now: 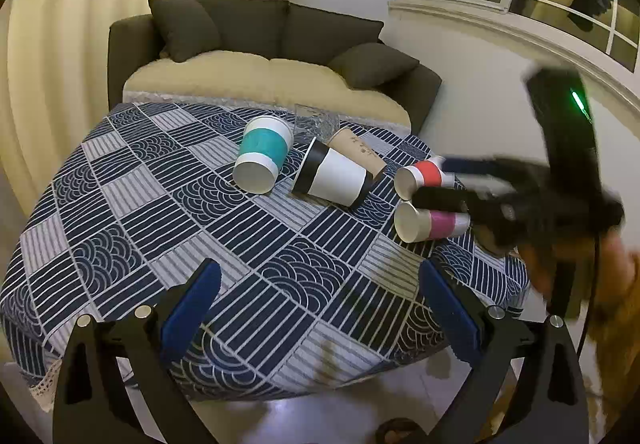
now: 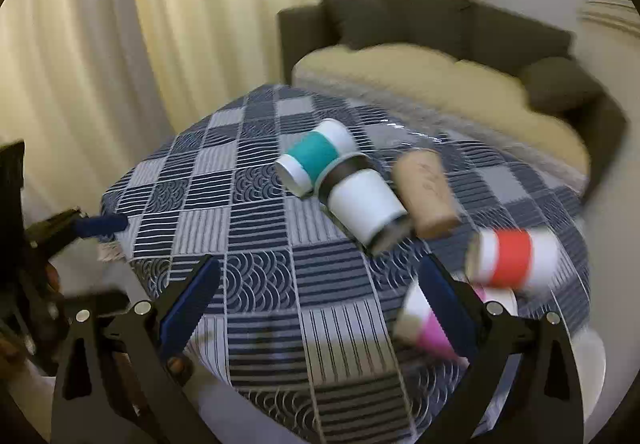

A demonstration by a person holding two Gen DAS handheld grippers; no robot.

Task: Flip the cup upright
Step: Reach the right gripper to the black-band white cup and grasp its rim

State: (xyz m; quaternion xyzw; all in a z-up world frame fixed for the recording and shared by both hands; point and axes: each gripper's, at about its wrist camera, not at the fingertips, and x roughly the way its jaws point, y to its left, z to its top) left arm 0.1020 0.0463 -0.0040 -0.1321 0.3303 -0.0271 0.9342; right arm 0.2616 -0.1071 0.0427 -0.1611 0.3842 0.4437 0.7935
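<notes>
Several paper cups lie on their sides on the patterned table: a teal-banded cup (image 1: 262, 158) (image 2: 312, 160), a black-and-white cup (image 1: 332, 176) (image 2: 364, 204), a brown cup (image 1: 358, 152) (image 2: 426, 188), a red-banded cup (image 1: 424, 176) (image 2: 514, 260) and a pink-banded cup (image 1: 430, 224) (image 2: 428, 332). My left gripper (image 1: 320, 304) is open and empty above the table's near part. My right gripper (image 2: 320, 304) is open; its right finger (image 2: 448, 308) is beside the pink cup. In the left wrist view the right gripper (image 1: 440, 182) reaches between the red and pink cups.
The table wears a blue and white patterned cloth (image 1: 200, 224) (image 2: 280, 264). A clear glass (image 1: 316, 122) stands at the table's far edge. A dark sofa (image 1: 260, 44) (image 2: 440, 44) is behind the table. Curtains (image 2: 160, 44) hang on the left.
</notes>
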